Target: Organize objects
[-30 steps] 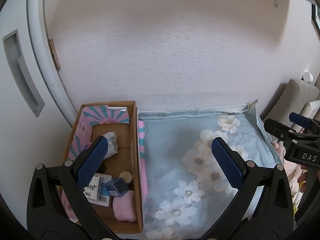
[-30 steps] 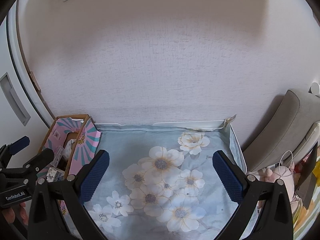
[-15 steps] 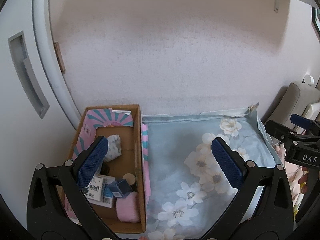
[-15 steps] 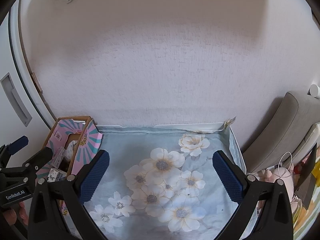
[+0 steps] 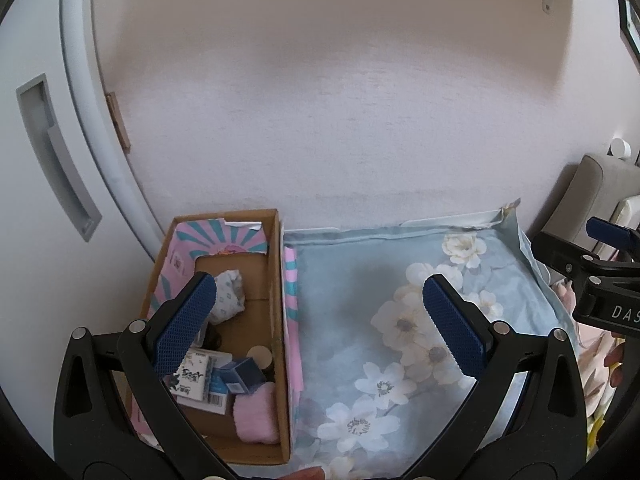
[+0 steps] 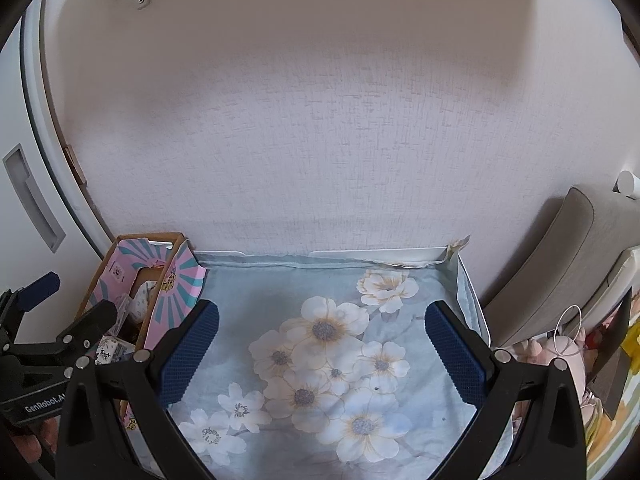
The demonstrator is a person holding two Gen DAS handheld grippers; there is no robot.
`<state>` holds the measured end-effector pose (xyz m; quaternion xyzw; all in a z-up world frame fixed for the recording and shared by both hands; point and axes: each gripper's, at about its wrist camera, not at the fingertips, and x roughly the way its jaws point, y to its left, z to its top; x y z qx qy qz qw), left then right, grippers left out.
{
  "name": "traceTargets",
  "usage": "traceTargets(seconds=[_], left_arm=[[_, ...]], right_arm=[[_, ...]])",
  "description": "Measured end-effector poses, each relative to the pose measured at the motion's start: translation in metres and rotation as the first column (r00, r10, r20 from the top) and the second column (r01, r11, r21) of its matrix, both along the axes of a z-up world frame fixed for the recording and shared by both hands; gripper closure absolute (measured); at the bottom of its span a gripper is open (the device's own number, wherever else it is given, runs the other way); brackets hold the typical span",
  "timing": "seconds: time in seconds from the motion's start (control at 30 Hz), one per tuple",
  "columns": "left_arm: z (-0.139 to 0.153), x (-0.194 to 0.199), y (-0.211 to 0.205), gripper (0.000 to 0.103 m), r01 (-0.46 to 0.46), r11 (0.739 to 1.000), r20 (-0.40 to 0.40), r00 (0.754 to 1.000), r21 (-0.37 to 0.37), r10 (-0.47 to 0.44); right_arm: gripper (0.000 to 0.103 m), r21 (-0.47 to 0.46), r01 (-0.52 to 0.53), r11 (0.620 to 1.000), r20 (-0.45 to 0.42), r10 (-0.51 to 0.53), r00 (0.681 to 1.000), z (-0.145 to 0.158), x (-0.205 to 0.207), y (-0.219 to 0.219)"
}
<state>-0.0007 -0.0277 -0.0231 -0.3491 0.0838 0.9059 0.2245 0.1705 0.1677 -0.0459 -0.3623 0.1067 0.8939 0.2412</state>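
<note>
Pale textured wall rose behind a blue floral cloth spread over the surface. At its left edge stood a cardboard box, holding a pink fuzzy item at the near end, a small dark blue box, printed cards and a white patterned bundle farther in. I held my left gripper spread wide, empty, over the box's right wall. My right gripper hung released above the flowers.

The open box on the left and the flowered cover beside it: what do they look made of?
The box looks like corrugated cardboard: matte brown walls, thin raw edges, with glossy pink and teal printed flaps folded inside. The flowered cover appears to be soft woven cloth, probably cotton or a blend: matte, gently wrinkled, with a stitched hem along its far edge.
</note>
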Motion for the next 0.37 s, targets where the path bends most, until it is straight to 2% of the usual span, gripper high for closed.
traceTargets(seconds=[0.37], left_arm=[[-0.0041, -0.0052, 0.0018, 0.000, -0.014, 1.000, 0.010, 1.000, -0.008, 0.014]], right_arm=[[0.000, -0.001, 0.001, 1.000, 0.008, -0.001, 1.000, -0.0001, 0.0005, -0.0007]])
